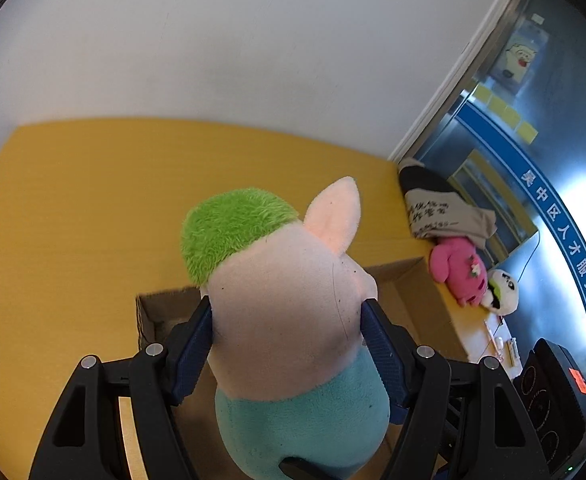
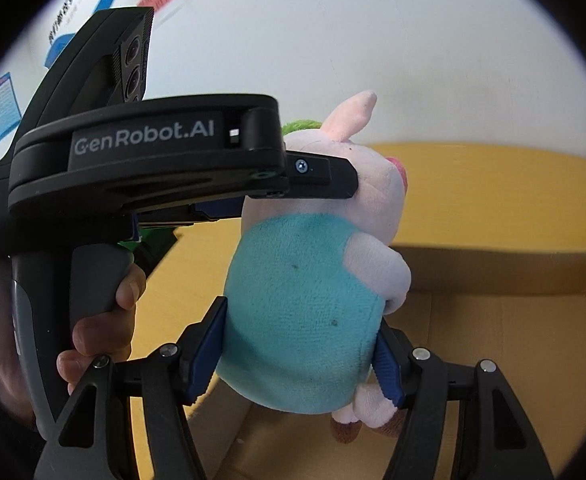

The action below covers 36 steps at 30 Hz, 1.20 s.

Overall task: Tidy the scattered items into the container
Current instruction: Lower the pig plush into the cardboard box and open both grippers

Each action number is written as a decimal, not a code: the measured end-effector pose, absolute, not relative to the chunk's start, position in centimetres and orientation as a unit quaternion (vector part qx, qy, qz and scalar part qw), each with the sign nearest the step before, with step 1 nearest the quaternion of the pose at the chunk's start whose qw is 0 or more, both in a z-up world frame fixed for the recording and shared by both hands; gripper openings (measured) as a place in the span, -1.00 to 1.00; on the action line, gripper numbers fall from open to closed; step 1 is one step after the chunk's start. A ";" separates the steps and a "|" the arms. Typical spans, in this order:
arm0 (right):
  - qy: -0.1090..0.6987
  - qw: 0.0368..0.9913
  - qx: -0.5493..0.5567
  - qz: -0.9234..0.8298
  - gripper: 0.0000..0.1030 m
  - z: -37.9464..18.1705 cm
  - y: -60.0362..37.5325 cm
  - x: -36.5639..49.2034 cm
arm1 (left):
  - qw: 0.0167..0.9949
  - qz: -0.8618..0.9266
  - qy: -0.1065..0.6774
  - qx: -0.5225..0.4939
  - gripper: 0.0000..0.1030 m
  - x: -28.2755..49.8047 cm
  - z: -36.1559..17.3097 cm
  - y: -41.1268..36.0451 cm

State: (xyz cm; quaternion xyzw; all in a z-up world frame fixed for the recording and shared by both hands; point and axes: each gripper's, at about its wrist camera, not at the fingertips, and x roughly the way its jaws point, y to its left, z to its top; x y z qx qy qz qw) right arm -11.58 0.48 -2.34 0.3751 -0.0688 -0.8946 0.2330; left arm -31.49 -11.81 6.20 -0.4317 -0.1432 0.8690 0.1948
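Left wrist view, nearest first: the left tongs (image 1: 287,344) are clamped on the pale head of the plush pig (image 1: 289,312), blue pads pressed into it from either side. Seen from the right wrist, the right tongs (image 2: 303,354) are clamped on the same toy lower down, around its teal belly (image 2: 301,312), while a hand (image 2: 93,320) holds the left device's grip. The pig hangs upright over the open cardboard box (image 1: 409,280), whose floor shows beneath its feet, so it looks about ready to go in.

Risks, as I judge them: the toy is soft and held at two places, so if one pair lets go before the other it could swing or twist and catch on the box wall. If both release while it is off-centre, the tall ear and green tuft (image 1: 233,228) could lean on the rim and tip it out. The light box might also slide if nudged.

Beyond the box, the yellow surface (image 1: 93,208) stretches bare to a white wall. At its far right end lie a pink plush (image 1: 459,272), a small panda plush (image 1: 503,292) touching it, and a folded printed cloth (image 1: 441,212) behind, beside a glass door with blue lettering (image 1: 553,220).
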 end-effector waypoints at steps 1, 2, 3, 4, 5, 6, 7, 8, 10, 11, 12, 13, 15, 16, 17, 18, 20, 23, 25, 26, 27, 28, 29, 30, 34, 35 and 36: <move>-0.072 0.231 0.384 -0.891 0.25 -3.6 0.3 -11.5 | 0.196 0.865 -0.144 -0.439 0.47 -31.7 5.2 -11.7; -0.073 0.228 0.391 -0.889 0.25 -4.8 0.2 -11.3 | 0.197 0.861 -0.145 -0.446 0.47 -31.8 4.1 -11.7; -0.072 0.224 0.397 -0.887 0.25 -5.8 -0.1 -11.0 | 0.197 0.857 -0.144 -0.453 0.48 -31.9 3.2 -11.7; -0.068 0.220 0.404 -0.885 0.25 -6.8 -0.5 -10.7 | 0.197 0.855 -0.143 -0.459 0.48 -32.0 2.4 -11.5; -0.065 0.218 0.411 -0.883 0.25 -7.8 -0.8 -10.4 | 0.195 0.852 -0.141 -0.465 0.48 -32.0 1.6 -11.4; -0.065 0.217 0.420 -0.879 0.25 -8.7 -1.1 -10.2 | 0.192 0.848 -0.139 -0.474 0.47 -32.1 0.6 -11.3; -0.066 0.218 0.428 -0.874 0.25 -9.6 -1.3 -10.0 | 0.190 0.844 -0.138 -0.481 0.47 -32.1 -0.1 -11.4; -0.066 0.218 0.434 -0.872 0.25 -10.2 -1.6 -9.8 | 0.188 0.841 -0.138 -0.488 0.47 -32.0 -0.7 -11.5; -0.061 0.219 0.441 -0.868 0.27 -11.3 -2.1 -9.2 | 0.182 0.839 -0.139 -0.494 0.47 -32.4 -1.5 -12.1; -0.061 0.220 0.441 -0.868 0.33 -11.5 -2.3 -9.0 | 0.182 0.838 -0.145 -0.493 0.47 -32.4 -1.7 -12.4; -0.062 0.223 0.442 -0.867 0.37 -11.7 -2.4 -8.9 | 0.184 0.837 -0.150 -0.493 0.47 -32.4 -1.7 -12.8; -0.063 0.227 0.445 -0.864 0.48 -11.9 -2.5 -8.7 | 0.185 0.837 -0.148 -0.494 0.47 -32.5 -1.7 -12.9; -0.057 0.235 0.453 -0.858 0.59 -12.5 -2.7 -8.1 | 0.189 0.839 -0.131 -0.493 0.47 -32.5 -1.5 -12.6; -0.055 0.238 0.455 -0.857 0.60 -12.7 -2.6 -7.6 | 0.189 0.841 -0.121 -0.493 0.47 -32.5 -1.4 -12.3; -0.058 0.241 0.458 -0.854 0.60 -12.9 -2.4 -7.2 | 0.188 0.842 -0.117 -0.493 0.48 -32.5 -1.4 -12.2; -0.069 0.249 0.461 -0.849 0.60 -13.0 -1.8 -6.5 | 0.186 0.842 -0.118 -0.493 0.48 -32.6 -1.4 -12.2; -0.090 0.260 0.460 -0.844 0.60 -12.8 -0.4 -5.0 | 0.185 0.842 -0.119 -0.493 0.49 -32.6 -1.4 -12.2; -0.112 0.262 0.450 -0.846 0.37 -12.4 1.7 -2.8 | 0.185 0.840 -0.120 -0.496 0.50 -32.6 -1.3 -12.2; -0.113 0.271 0.457 -0.839 -0.16 -13.0 1.7 -2.2 | 0.181 0.840 -0.128 -0.495 0.55 -32.5 -1.2 -12.3; -0.114 0.279 0.465 -0.832 -0.47 -13.6 1.4 -2.1 | 0.173 0.843 -0.129 -0.493 0.59 -32.3 -0.9 -12.4; -0.122 0.288 0.474 -0.823 -0.47 -14.3 1.1 -2.0 | 0.164 0.847 -0.127 -0.489 0.57 -31.9 -0.5 -12.5; -0.132 0.297 0.476 -0.817 -0.51 -14.7 0.9 -1.7 | 0.160 0.851 -0.128 -0.483 0.57 -31.5 0.0 -12.7; -0.130 0.304 0.474 -0.816 -0.59 -14.7 0.6 -1.2 | 0.159 0.855 -0.133 -0.475 0.57 -30.9 0.8 -13.1; -0.121 0.310 0.473 -0.816 -0.59 -14.8 0.0 -0.7 | 0.161 0.859 -0.143 -0.464 0.57 -30.0 1.7 -13.6; -0.087 0.329 0.473 -0.813 -0.55 -14.6 -1.4 2.5 | 0.148 0.883 -0.160 -0.415 0.66 -25.4 5.8 -15.4; -0.084 0.326 0.468 -0.817 -0.38 -14.3 -1.2 3.4 | 0.141 0.890 -0.158 -0.404 0.70 -23.8 6.7 -15.6; -0.084 0.323 0.461 -0.822 -0.22 -14.0 -0.6 4.6 | 0.133 0.896 -0.156 -0.393 0.77 -22.2 7.5 -15.8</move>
